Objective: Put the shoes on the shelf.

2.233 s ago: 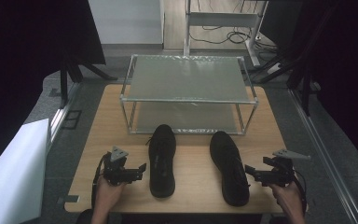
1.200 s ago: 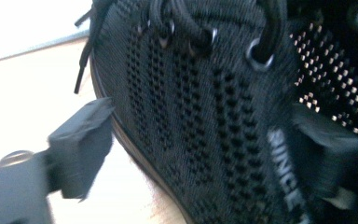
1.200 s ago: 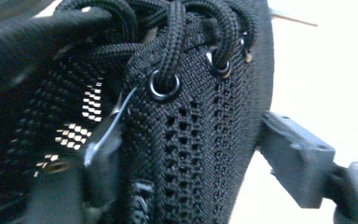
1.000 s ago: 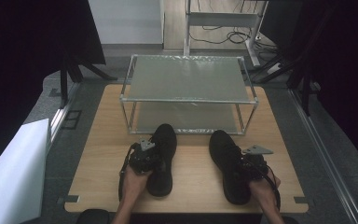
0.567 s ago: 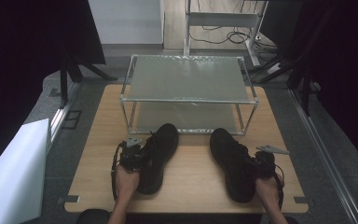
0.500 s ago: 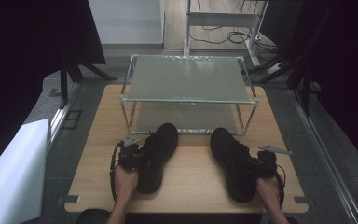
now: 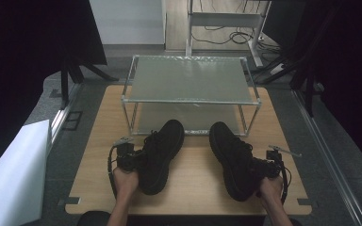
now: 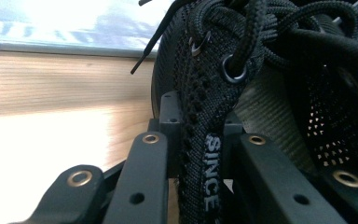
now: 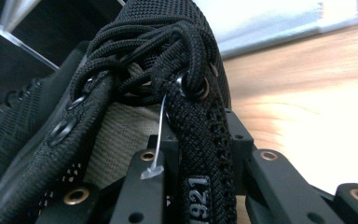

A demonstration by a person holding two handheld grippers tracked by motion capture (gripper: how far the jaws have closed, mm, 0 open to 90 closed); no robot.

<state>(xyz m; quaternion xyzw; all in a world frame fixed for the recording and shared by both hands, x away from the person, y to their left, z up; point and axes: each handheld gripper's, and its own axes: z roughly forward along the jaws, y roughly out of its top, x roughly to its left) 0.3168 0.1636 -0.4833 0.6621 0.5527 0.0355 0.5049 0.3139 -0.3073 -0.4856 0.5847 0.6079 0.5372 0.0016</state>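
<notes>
In the high view, two black knit shoes lie on the wooden counter [image 7: 193, 183] in the lower middle of the frame, the left shoe [image 7: 159, 155] and the right shoe [image 7: 235, 157] both toe-first toward the wire shelf rack [image 7: 191, 92] above them; the left tool [image 7: 131, 159] and right tool [image 7: 269, 168] each meet a shoe at its outer collar. The shoes look light, soft and floppy, so the collar edge seems a fair hold, though the toe may droop. In the left gripper view, the jaws are nearly closed, pinching the left shoe's collar wall. In the right gripper view, the jaws likewise clamp the right shoe's collar beside the laces [image 9: 158, 51].
</notes>
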